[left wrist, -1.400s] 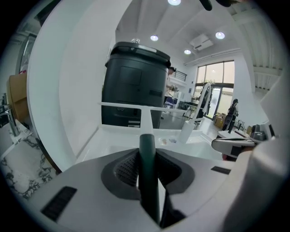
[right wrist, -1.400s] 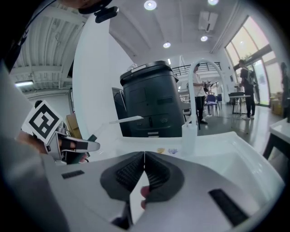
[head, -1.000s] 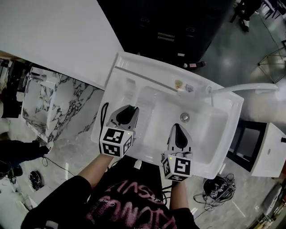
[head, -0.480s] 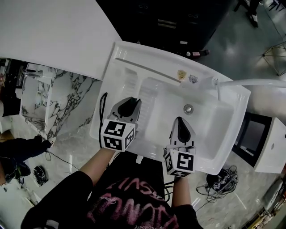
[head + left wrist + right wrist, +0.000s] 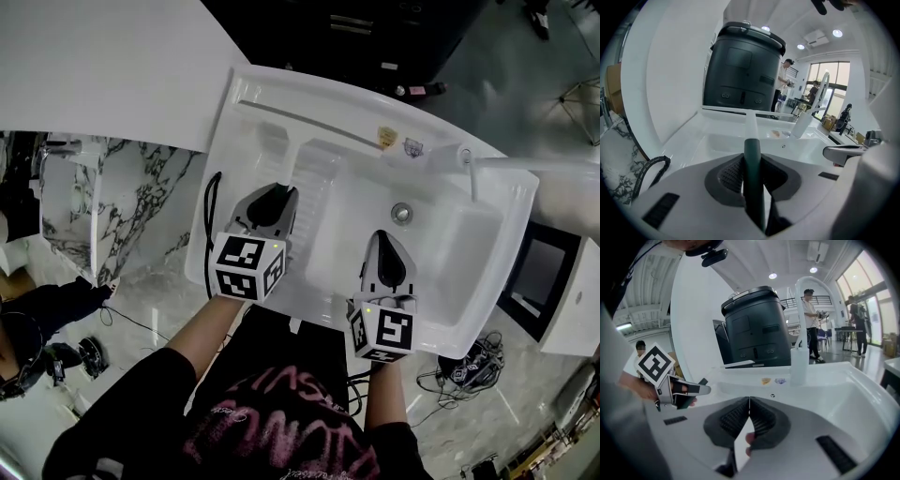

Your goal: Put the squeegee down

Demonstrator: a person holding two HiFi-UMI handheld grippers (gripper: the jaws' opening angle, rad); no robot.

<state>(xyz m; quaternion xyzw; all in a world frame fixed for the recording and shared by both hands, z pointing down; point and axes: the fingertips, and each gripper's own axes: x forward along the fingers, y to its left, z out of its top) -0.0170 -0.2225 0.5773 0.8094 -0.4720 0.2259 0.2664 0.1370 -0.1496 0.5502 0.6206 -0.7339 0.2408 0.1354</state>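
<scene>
The left gripper, left of centre, is clamped on the squeegee by its dark green handle. The white front end juts ahead over the white sink. The right gripper, lower centre, has its jaws pressed together, empty, over the basin.

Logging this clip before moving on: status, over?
Left hand-held gripper shut on dark-green-handled squeegee; right hand-held gripper shut, empty. Squeegee not yet released, over white sink. Nothing seen in the way.
</scene>
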